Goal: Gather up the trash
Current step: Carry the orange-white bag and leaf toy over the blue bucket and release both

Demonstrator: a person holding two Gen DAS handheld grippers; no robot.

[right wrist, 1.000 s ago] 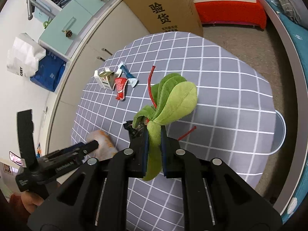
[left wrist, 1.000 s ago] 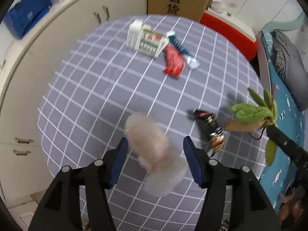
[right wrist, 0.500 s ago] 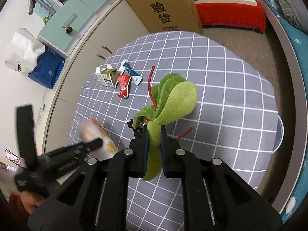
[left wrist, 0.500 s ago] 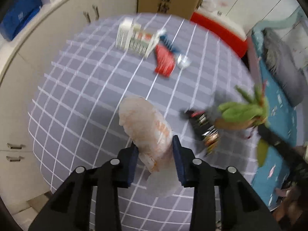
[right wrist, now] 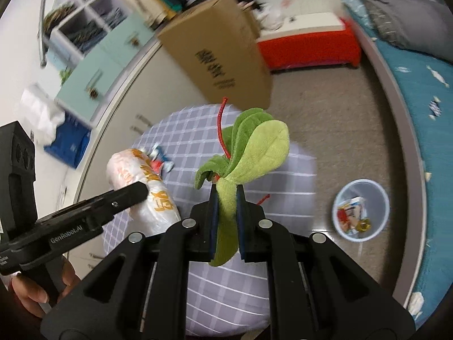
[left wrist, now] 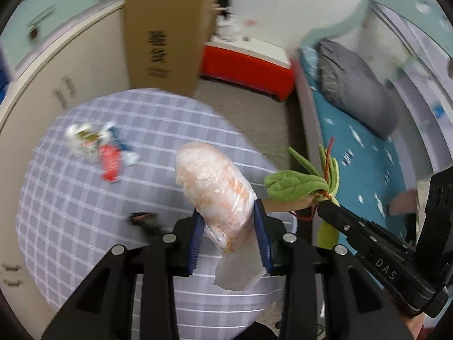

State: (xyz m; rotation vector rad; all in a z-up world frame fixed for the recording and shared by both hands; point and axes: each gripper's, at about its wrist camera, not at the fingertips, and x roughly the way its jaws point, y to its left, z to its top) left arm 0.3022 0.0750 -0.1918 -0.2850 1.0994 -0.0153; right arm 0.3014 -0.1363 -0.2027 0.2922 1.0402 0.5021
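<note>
My left gripper (left wrist: 230, 233) clamps a soft, crinkly plastic-wrapped roll (left wrist: 218, 189) low down; my right gripper (right wrist: 226, 206) pinches a limp plush leaf toy (right wrist: 249, 147).

Wrappers (left wrist: 109, 155) cluster near the table (left wrist: 70, 198) far edge, dark wrapper (left wrist: 144, 219) toward near edge. Cardboard box (right wrist: 218, 53) blocks the far side; bare floor (right wrist: 325, 130) leads to bin (right wrist: 361, 209) off the right edge
</note>
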